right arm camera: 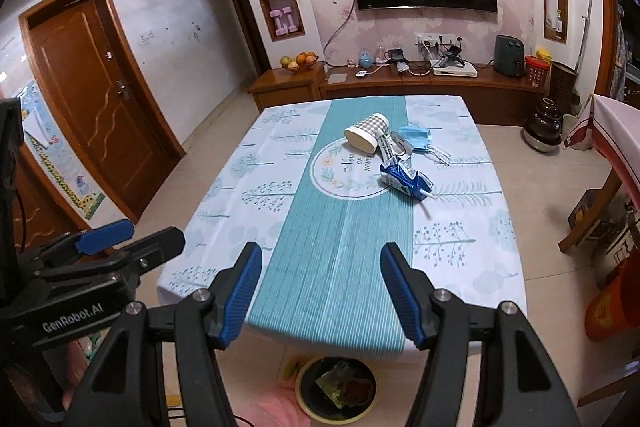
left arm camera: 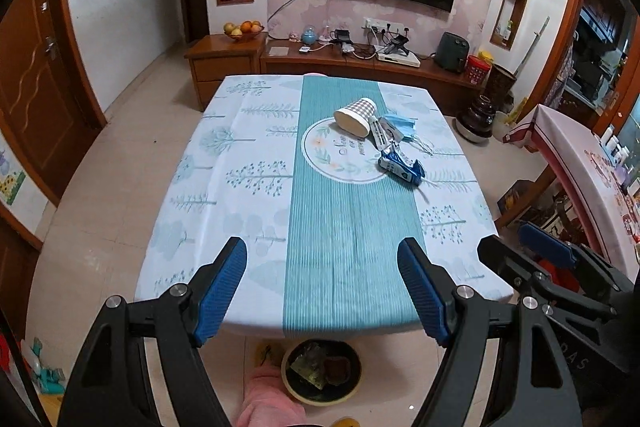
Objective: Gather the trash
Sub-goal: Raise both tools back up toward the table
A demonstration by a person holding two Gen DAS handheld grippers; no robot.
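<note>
Both tools hang over the near edge of the counter [left arm camera: 192, 163], which wears a pale tree-print cloth with a teal striped runner [left arm camera: 340, 247] down its middle. The left tool [left arm camera: 322, 291] has its blue-padded fingers spread wide with nothing between them; the right tool [right arm camera: 320, 297] is likewise wide open and holds nothing. In the left wrist view the right tool shows at the right edge, just beside the counter's near right corner.

The trash lies together toward the far side of the counter, well apart from both tools. A checked paper cup [left arm camera: 356, 117] lies on its side at the far rim of the round printed emblem on the runner. Just right of it are a white wrapper strip [left arm camera: 382, 133] and a blue face mask [left arm camera: 400, 125], its ear loops trailing to the right. Nearer, a crushed blue and white carton [left arm camera: 400, 169] sits at the emblem's right edge.

On the floor below the counter's near edge stands a round bin [right arm camera: 304, 403] with scraps already inside
</note>
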